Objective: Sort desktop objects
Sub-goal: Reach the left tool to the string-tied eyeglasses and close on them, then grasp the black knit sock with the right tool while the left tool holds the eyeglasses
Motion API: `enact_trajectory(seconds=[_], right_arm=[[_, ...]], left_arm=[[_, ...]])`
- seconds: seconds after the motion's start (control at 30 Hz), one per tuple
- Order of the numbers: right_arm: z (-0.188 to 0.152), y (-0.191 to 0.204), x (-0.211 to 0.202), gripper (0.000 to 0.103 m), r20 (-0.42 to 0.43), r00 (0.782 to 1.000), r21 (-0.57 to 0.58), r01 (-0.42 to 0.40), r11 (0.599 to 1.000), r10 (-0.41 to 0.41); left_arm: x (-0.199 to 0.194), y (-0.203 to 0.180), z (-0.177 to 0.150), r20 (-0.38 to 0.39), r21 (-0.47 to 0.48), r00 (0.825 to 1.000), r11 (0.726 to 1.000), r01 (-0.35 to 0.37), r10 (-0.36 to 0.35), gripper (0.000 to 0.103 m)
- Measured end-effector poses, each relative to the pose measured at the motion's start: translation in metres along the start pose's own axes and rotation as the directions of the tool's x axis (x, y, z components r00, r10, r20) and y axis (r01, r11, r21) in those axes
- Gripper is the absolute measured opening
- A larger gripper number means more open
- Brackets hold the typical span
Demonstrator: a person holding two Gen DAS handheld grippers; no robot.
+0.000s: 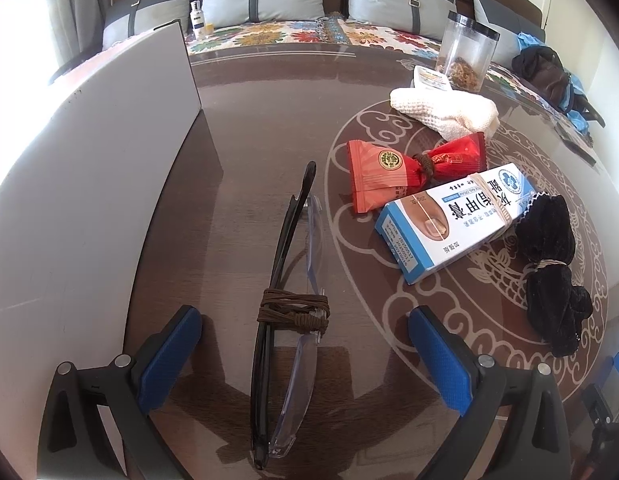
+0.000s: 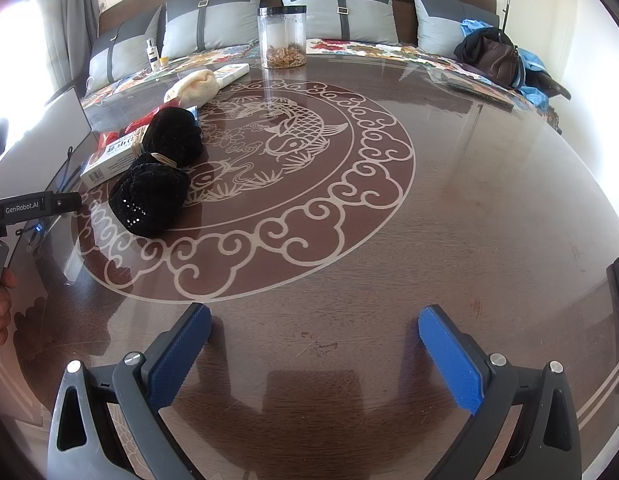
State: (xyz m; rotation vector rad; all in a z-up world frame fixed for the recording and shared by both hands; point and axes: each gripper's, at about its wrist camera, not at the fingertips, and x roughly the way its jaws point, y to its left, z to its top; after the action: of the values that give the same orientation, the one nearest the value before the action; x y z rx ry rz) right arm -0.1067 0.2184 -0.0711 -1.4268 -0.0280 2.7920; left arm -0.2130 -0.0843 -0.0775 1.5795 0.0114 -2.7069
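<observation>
Left claw (image 1: 305, 354) astride glasses (image 1: 287, 312) (untouched)

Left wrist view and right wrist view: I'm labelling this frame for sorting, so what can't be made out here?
- Red packet: its lower edge is covered by the blue-and-white box in the left wrist view.
- White box: mostly hidden behind the cream knitted cloth and the clear jar; print too small.
- Folded glasses: a sliver in the right wrist view, behind the left gripper.
- Small bottle: label too small.
</observation>
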Motion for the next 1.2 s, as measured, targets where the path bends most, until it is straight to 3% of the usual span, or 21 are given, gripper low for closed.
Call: enact_trajectory(seconds=[0.1, 0.13, 0.3, 0.37, 0.5, 0.57, 0.67, 0.77, 0.83, 0.9, 0.93, 1.0, 1.03, 1.2], right_arm=[[0.000, 0.000, 0.000, 0.103, 0.000, 1.000, 0.000, 0.000, 1.000, 0.000], [0.000, 0.000, 0.000, 0.103, 0.000, 1.000, 0.000, 0.000, 1.000, 0.000], [0.000, 0.000, 0.000, 0.103, 0.000, 1.000, 0.000, 0.000, 1.000, 0.000], [0.000, 0.000, 0.000, 0.103, 0.000, 1.000, 0.000, 0.000, 1.000, 0.000], [0.000, -0.001, -0.001, 0.103, 0.000, 1.000, 0.004, -0.013, 1.000, 0.013], [0.003, -0.003, -0.004, 0.103, 0.001, 0.996, 0.035, -0.085, 0.996, 0.085], [0.021, 0.006, -0.011, 0.103, 0.049, 0.965, 0.070, -0.259, 0.963, 0.256], [0.057, 0.043, 0.000, 0.103, 0.031, 0.955, 0.001, -0.296, 0.955, 0.296], [0.078, 0.073, 0.020, 0.103, -0.035, 0.954, -0.054, -0.301, 0.952, 0.299], [0.088, 0.098, 0.039, 0.092, -0.096, 0.961, -0.126, -0.269, 0.955, 0.258], [0.089, 0.108, 0.046, 0.071, -0.114, 0.965, -0.167, -0.253, 0.953, 0.236], [0.086, 0.119, 0.049, 0.045, -0.113, 0.978, -0.255, -0.197, 0.947, 0.173], [0.085, 0.120, 0.046, 0.037, -0.120, 0.978, -0.265, -0.199, 0.943, 0.172], [0.079, 0.101, -0.004, 0.036, -0.035, 0.975, -0.244, -0.221, 0.944, 0.219]], left_arm=[[-0.001, -0.001, -0.001, -0.007, 0.026, 1.000, 1.000, 0.012, -0.012, 0.102], [-0.004, -0.001, -0.003, 0.007, 0.030, 1.000, 0.999, 0.014, -0.014, 0.098], [-0.020, 0.002, -0.012, 0.054, 0.012, 0.998, 1.000, 0.023, -0.024, 0.028], [-0.026, 0.008, -0.021, 0.052, -0.027, 0.996, 0.997, 0.074, -0.073, 0.027], [-0.042, 0.011, -0.047, 0.048, -0.046, 0.994, 0.994, 0.100, -0.098, 0.027], [-0.051, 0.011, -0.062, 0.048, -0.047, 0.992, 0.992, 0.120, -0.117, 0.027], [-0.060, 0.013, -0.079, 0.048, -0.055, 0.988, 0.987, 0.149, -0.146, 0.027], [-0.066, 0.014, -0.088, 0.044, -0.068, 0.985, 0.984, 0.167, -0.164, 0.027], [-0.071, 0.012, -0.093, 0.050, -0.057, 0.985, 0.984, 0.167, -0.164, 0.027], [-0.075, 0.010, -0.098, 0.058, -0.045, 0.984, 0.984, 0.172, -0.169, 0.027], [-0.077, 0.010, -0.099, 0.063, -0.048, 0.982, 0.982, 0.183, -0.180, 0.027], [-0.085, 0.009, -0.102, 0.082, -0.054, 0.975, 0.976, 0.210, -0.205, 0.027], [-0.091, 0.008, -0.103, 0.096, -0.055, 0.971, 0.973, 0.223, -0.217, 0.027], [-0.138, 0.015, -0.103, 0.197, -0.084, 0.930, 0.940, 0.331, -0.310, 0.027]])
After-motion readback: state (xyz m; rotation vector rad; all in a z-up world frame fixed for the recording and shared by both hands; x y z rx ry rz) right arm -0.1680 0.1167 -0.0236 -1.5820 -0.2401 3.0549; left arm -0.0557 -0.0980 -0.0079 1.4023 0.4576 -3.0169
